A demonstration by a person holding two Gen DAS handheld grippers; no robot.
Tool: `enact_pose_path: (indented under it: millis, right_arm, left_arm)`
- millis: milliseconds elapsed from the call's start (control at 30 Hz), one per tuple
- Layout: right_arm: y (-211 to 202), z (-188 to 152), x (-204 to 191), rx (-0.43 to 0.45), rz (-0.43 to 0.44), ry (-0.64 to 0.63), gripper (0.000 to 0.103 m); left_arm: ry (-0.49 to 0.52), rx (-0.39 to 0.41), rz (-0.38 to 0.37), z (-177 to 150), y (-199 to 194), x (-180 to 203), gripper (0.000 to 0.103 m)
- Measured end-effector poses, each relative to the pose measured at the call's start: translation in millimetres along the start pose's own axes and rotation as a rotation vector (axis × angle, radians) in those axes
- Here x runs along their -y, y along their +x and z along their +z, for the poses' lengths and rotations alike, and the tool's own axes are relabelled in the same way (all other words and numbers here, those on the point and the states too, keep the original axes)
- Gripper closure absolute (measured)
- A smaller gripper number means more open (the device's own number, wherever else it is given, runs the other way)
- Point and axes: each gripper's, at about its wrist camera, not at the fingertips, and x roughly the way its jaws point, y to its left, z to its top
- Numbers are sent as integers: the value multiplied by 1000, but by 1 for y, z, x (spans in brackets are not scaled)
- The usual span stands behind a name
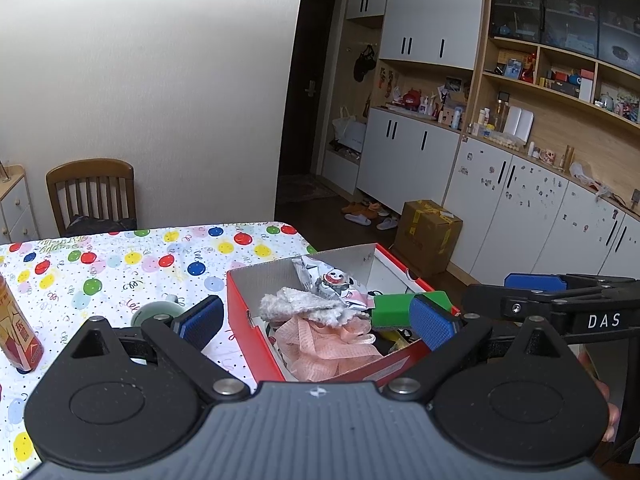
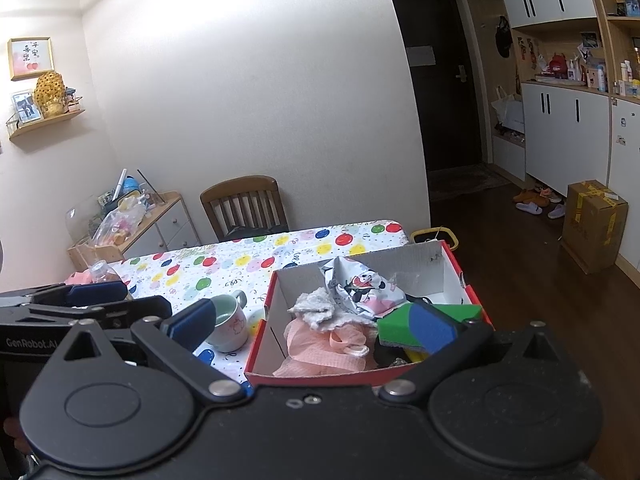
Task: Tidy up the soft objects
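A red shoebox (image 1: 240, 320) (image 2: 260, 344) stands on the balloon-print tablecloth. It holds a grey-white fluffy cloth (image 1: 298, 306) (image 2: 314, 306), a pink mesh puff (image 1: 332, 346) (image 2: 320, 344), a panda-print fabric (image 1: 340, 282) (image 2: 360, 284) and a green sponge (image 1: 394, 306) (image 2: 394, 326). My left gripper (image 1: 318, 320) hovers open at the box's near side with nothing between its blue pads. My right gripper (image 2: 314, 326) is likewise open and holds nothing, its right pad in front of the sponge. Each gripper also shows at the edge of the other's view: right gripper (image 1: 504, 292), left gripper (image 2: 132, 298).
A pale cup (image 1: 154, 312) (image 2: 228, 322) sits just left of the box. A brown bottle (image 1: 20, 336) stands at the table's left, and a clear plastic bottle (image 2: 102, 272) further back. A wooden chair (image 2: 244, 206) stands behind the table, a cardboard carton (image 1: 428, 236) on the floor.
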Motion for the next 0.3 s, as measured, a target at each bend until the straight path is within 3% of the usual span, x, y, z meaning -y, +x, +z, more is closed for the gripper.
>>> enact_pose_path:
  millis: [300]
  right_arm:
    - [3,0,-4,-11,5,0,0]
  left_arm:
    - [6,-6,-2,-1,2,-1,3]
